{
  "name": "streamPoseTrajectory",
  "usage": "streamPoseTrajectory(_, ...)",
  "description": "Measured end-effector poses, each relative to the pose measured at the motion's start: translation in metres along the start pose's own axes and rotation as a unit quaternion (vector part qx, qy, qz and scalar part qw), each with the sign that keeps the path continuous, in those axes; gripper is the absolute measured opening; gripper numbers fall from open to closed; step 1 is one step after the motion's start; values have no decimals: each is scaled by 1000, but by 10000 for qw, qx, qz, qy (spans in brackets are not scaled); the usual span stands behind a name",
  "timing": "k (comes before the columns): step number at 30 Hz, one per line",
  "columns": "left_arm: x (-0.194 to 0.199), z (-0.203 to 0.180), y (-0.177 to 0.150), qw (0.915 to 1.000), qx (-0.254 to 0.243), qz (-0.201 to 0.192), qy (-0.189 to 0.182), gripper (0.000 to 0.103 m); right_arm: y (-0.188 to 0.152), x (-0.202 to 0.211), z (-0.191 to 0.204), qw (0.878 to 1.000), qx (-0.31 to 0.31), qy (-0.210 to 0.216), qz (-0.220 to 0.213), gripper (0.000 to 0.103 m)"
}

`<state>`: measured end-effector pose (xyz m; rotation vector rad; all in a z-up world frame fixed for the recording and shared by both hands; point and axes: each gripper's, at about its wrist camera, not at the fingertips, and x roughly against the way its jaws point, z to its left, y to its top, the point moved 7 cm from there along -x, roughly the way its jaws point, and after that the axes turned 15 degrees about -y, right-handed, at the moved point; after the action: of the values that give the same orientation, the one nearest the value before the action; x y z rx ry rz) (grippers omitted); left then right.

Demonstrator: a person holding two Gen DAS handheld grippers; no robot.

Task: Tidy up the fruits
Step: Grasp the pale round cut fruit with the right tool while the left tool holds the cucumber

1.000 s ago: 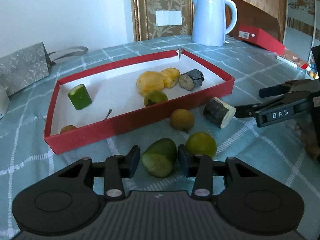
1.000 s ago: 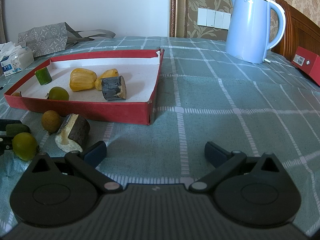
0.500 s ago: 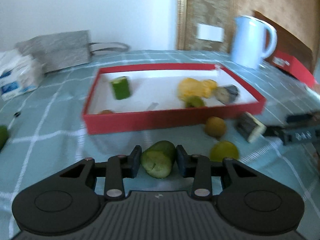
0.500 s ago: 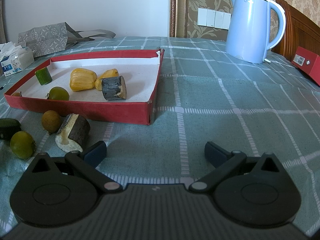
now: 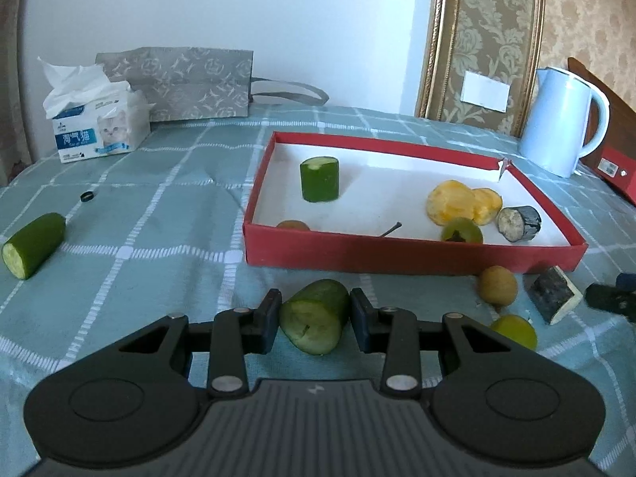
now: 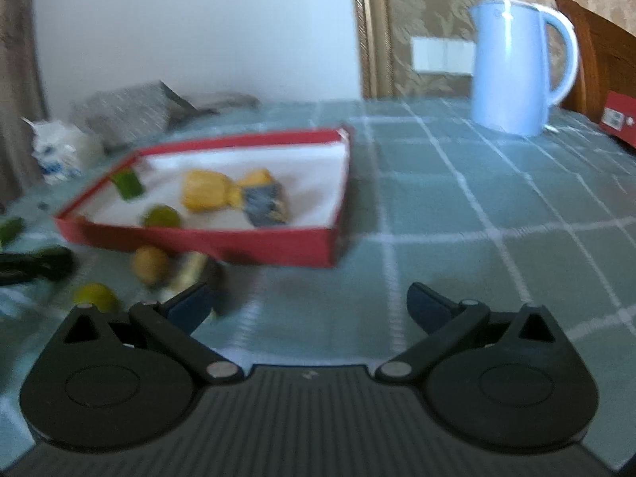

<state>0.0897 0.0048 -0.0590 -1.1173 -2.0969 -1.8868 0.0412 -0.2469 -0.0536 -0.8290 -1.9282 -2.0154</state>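
Two pads of the left gripper (image 5: 314, 320) press on a cucumber piece (image 5: 315, 316), cut face toward the camera, held low over the checked green cloth of the table (image 5: 159, 238) just short of the red tray (image 5: 413, 255). Right of it, on the cloth in front of the tray wall, lie a small brown fruit (image 5: 497, 284), a yellow-green fruit (image 5: 514, 330) and a dark-skinned chunk with a pale cut face (image 5: 554, 294); the right gripper's dark tip shows just beyond the chunk at the frame edge. Far to the left a second cucumber piece (image 5: 33, 244) lies on its side, well apart, with a small black ring (image 5: 86, 196) behind it.

Inside the tray stand an upright cucumber stub (image 5: 320, 178), two yellow pieces (image 5: 463, 202) touching each other, a green fruit (image 5: 462, 231), a dark round slice (image 5: 518, 223), a brown fruit (image 5: 293, 224) against the near wall and a loose stem (image 5: 391, 229).

Behind are a tissue pack (image 5: 99, 127) with a kitten picture and print too small to read, a grey patterned bag (image 5: 179, 83), a pale blue kettle (image 5: 556, 119) and a red box (image 5: 614, 167).

From its own blurred view, the right gripper (image 6: 308, 306) stands wide apart with nothing between its fingers, above bare cloth, the chunk just beside its left finger.
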Motion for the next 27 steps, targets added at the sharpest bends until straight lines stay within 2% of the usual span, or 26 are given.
streamPoseTrajectory(4, 0, -1, -1, 10000, -54, 9, 30, 36, 7, 15, 13, 9990, 173, 15, -401, 103)
streamPoseTrajectory(9, 0, -2, -2, 10000, -77, 15, 36, 36, 7, 9, 34, 9992, 358, 100, -155, 103)
streamPoseTrajectory(12, 0, -2, -2, 10000, -88, 17, 39, 36, 9, 6, 43, 9986, 522, -17, -116, 94)
streamPoseTrajectory(14, 0, -3, -3, 9999, -133, 26, 58, 36, 9, 1, 50, 9979, 638, 56, 10, 92)
streamPoseTrajectory(16, -1, -4, -3, 9998, -187, 37, 88, 36, 7, -2, 56, 9977, 672, 61, 28, 84)
streamPoseTrajectory(18, 0, -5, -3, 9997, -204, 43, 94, 36, 4, -7, 60, 9968, 793, -28, 77, 82)
streamPoseTrajectory(20, 0, -5, -3, 9998, -191, 40, 85, 36, 2, -12, 62, 9965, 818, -37, 148, 71)
streamPoseTrajectory(21, -1, -5, -3, 9998, -187, 40, 80, 36, 1, -13, 63, 9966, 801, 19, 181, 65)
streamPoseTrajectory(22, -1, -6, -3, 9998, -184, 39, 77, 36, 1, -14, 62, 9968, 773, 56, 203, 52)
streamPoseTrajectory(24, -1, -6, -3, 9998, -183, 38, 75, 36, 0, -15, 64, 9964, 829, 52, 189, 34)
streamPoseTrajectory(27, -1, -5, -3, 9998, -187, 40, 77, 36, -1, -14, 65, 9958, 912, -14, 106, 33)
